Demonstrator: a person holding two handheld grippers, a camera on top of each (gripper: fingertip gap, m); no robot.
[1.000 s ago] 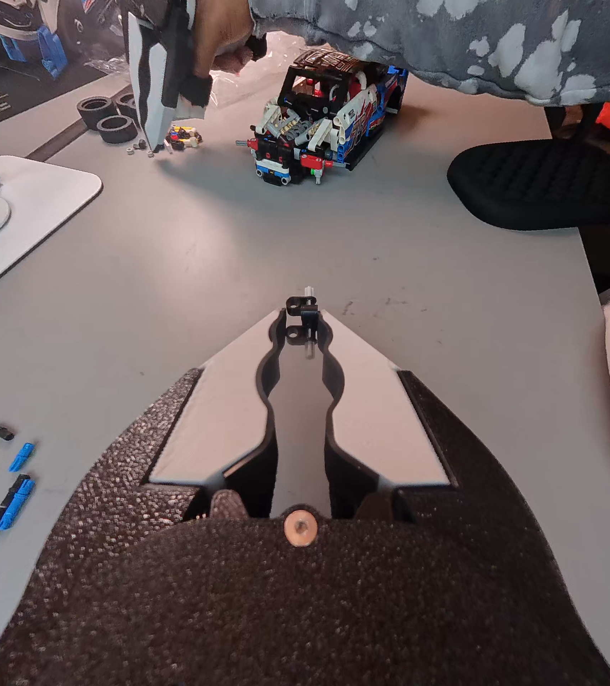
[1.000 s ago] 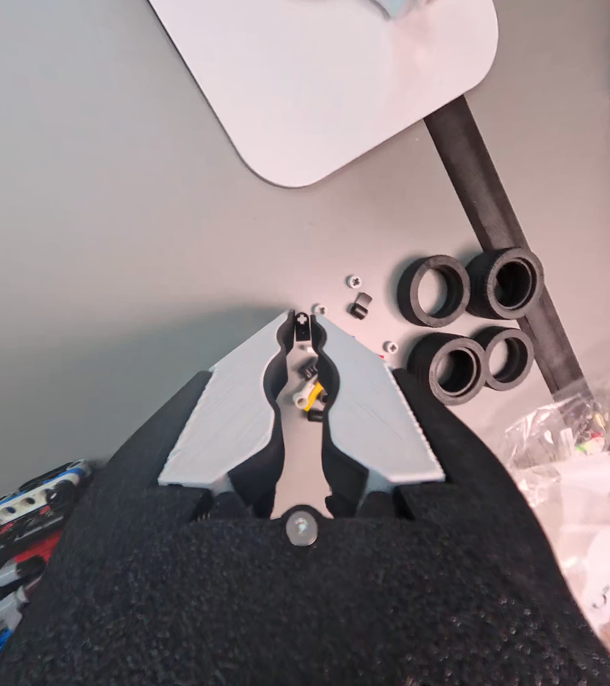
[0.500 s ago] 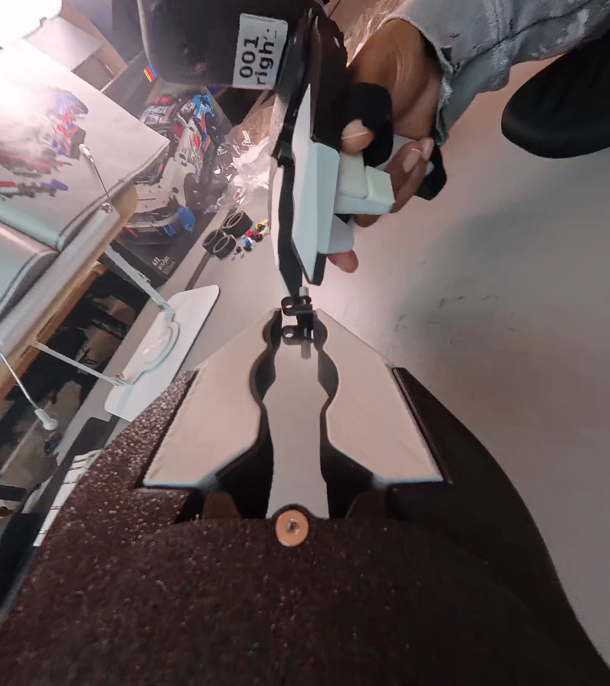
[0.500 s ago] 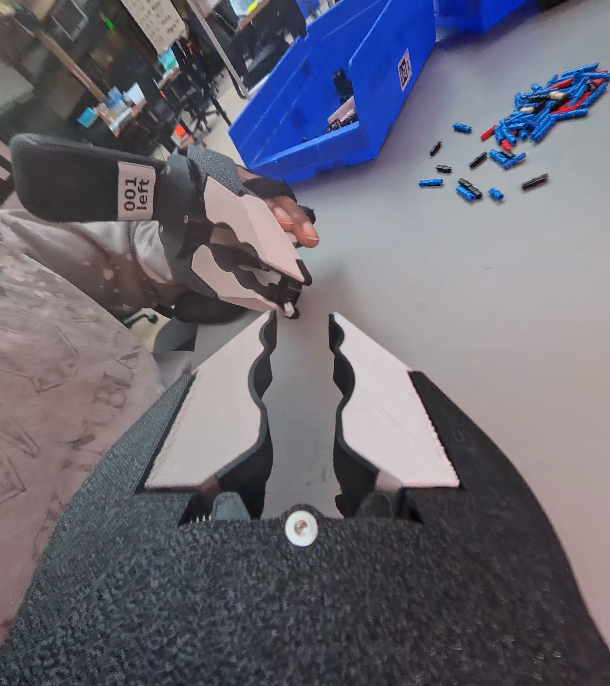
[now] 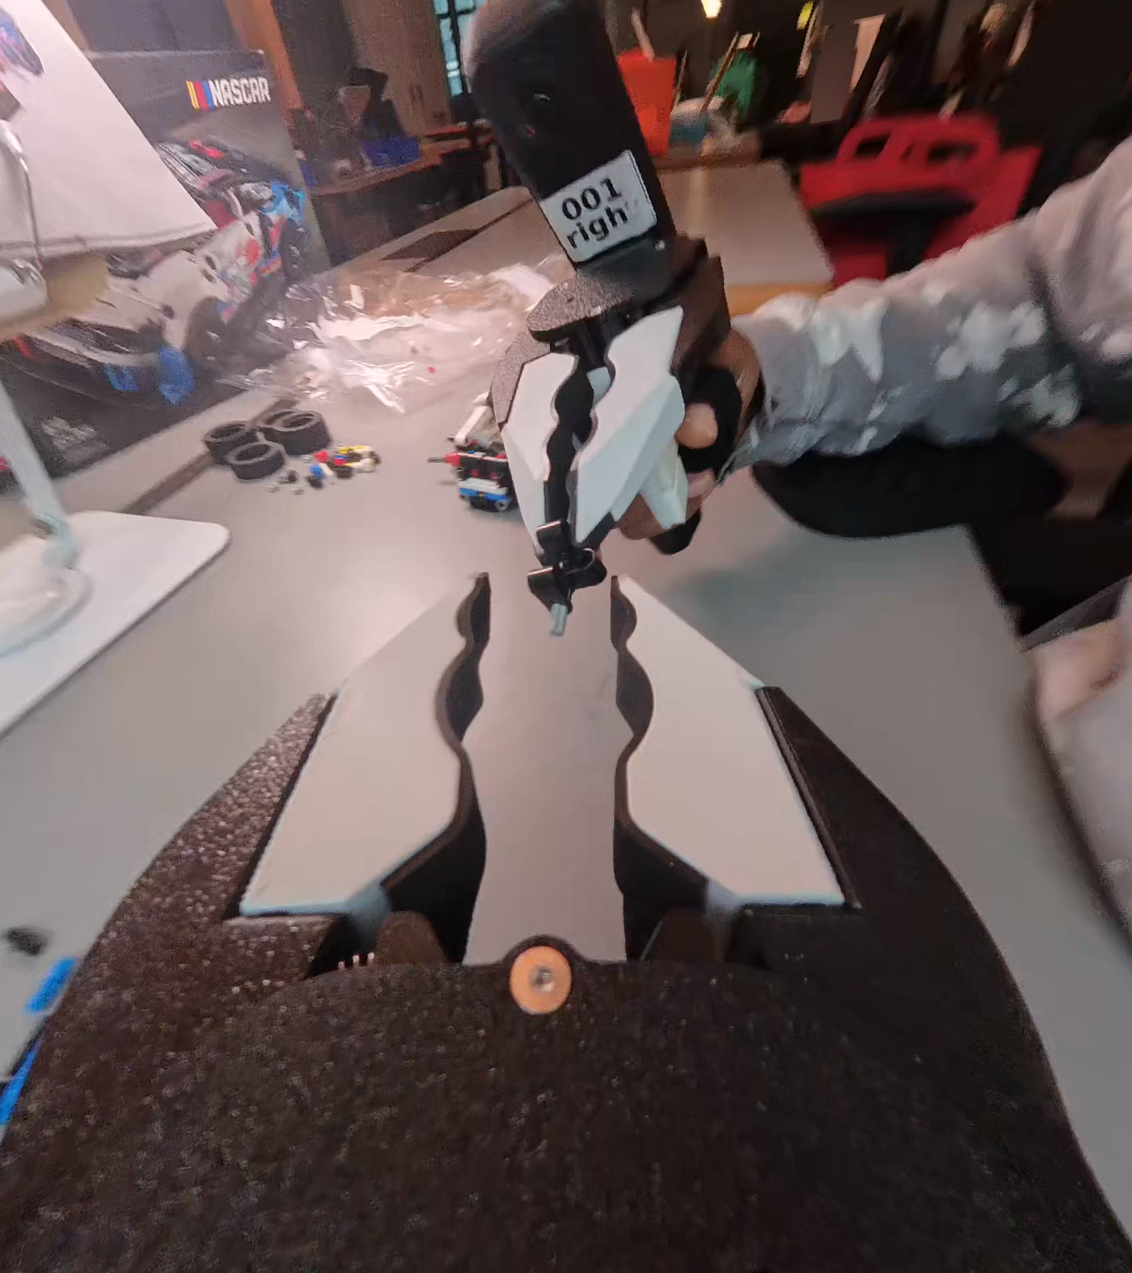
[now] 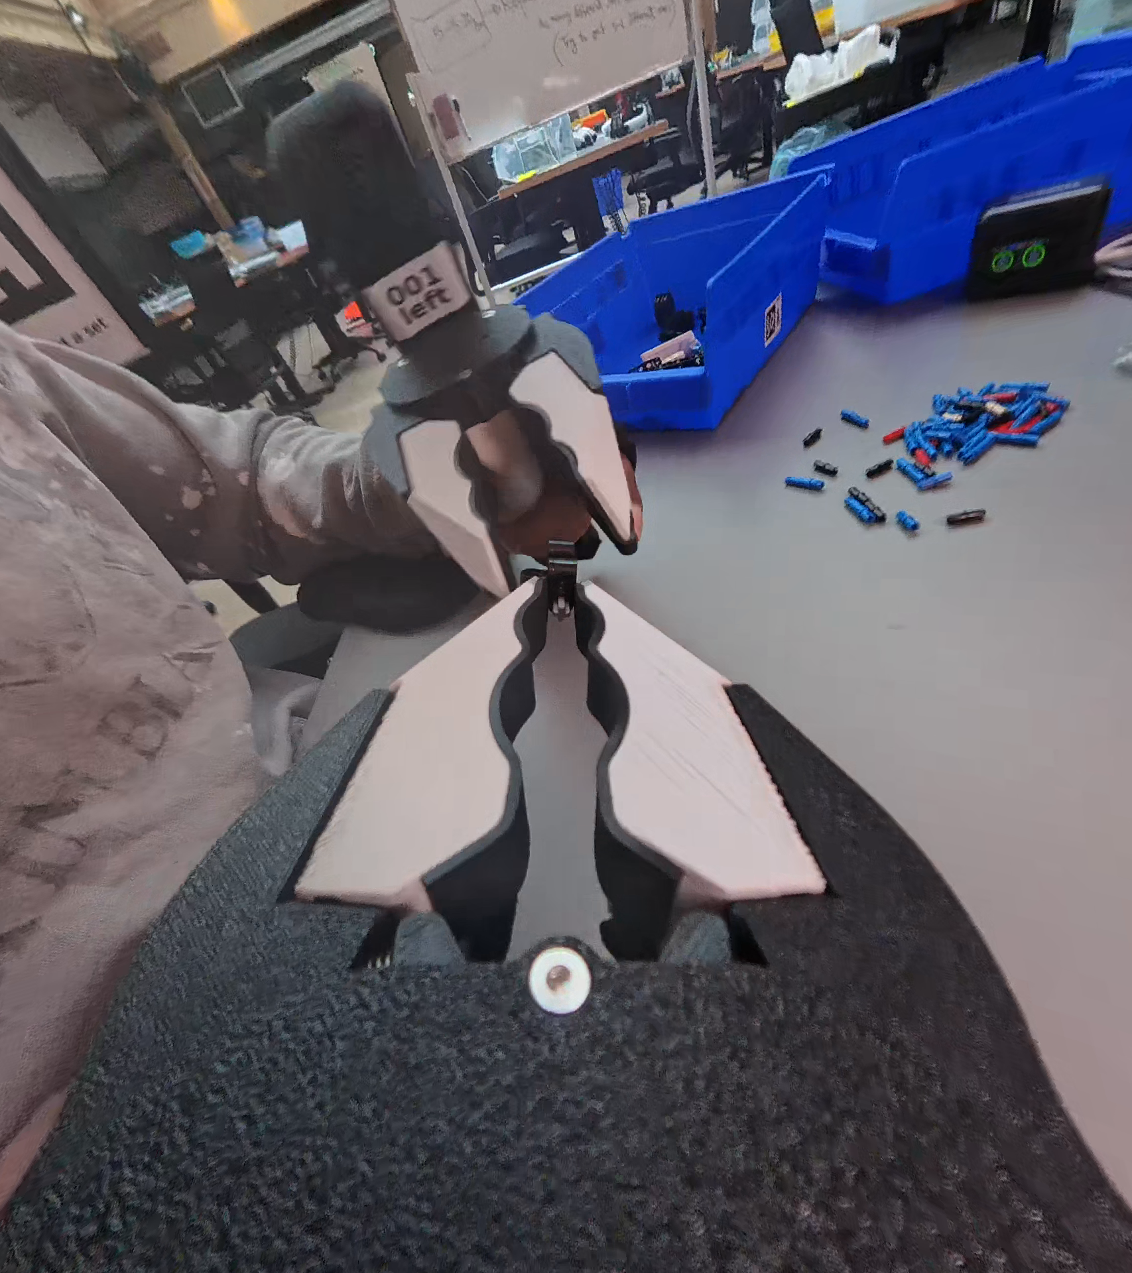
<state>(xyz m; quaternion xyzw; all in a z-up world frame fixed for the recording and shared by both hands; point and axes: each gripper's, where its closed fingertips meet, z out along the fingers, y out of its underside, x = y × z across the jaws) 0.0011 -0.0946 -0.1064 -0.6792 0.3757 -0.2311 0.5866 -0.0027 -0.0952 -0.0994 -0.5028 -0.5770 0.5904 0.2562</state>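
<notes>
– Between the tips at the centre of my left wrist view, the left gripper (image 5: 548, 582) stands wide open and grips nothing. A small black connector piece (image 5: 566, 575) hangs in that gap, touching neither finger.

– What holds it, then?

– My right gripper (image 5: 566, 534), coming down from the upper middle of the frame, jaws pinched shut on the piece's top end. On the right wrist view the right gripper (image 6: 559, 601) shows the same nip, with the piece (image 6: 559, 578) poking out past the tips and the left gripper (image 6: 563, 561) spread around it.

– How does the piece look?

– Black, knobbly, with a short grey pin (image 5: 557, 620) sticking out below. Finer shape I can't make out; it is small and blurred.

– Anything hidden?

– A toy car (image 5: 480, 475) at mid-frame is mostly covered by the right gripper. Blue bits at the lower left edge are smeared and cut off.

– Containers?

– A blue bin (image 6: 687, 386) at upper right of the right wrist view, dark parts inside that I can't identify. Nearer than it, a loose heap of blue, red and black pins (image 6: 962, 441) lies on the grey table (image 6: 893, 689). Farther up the left view sit black tyres (image 5: 266, 441) beside small coloured parts (image 5: 335, 465), with clear bags (image 5: 411, 324) behind.
</notes>
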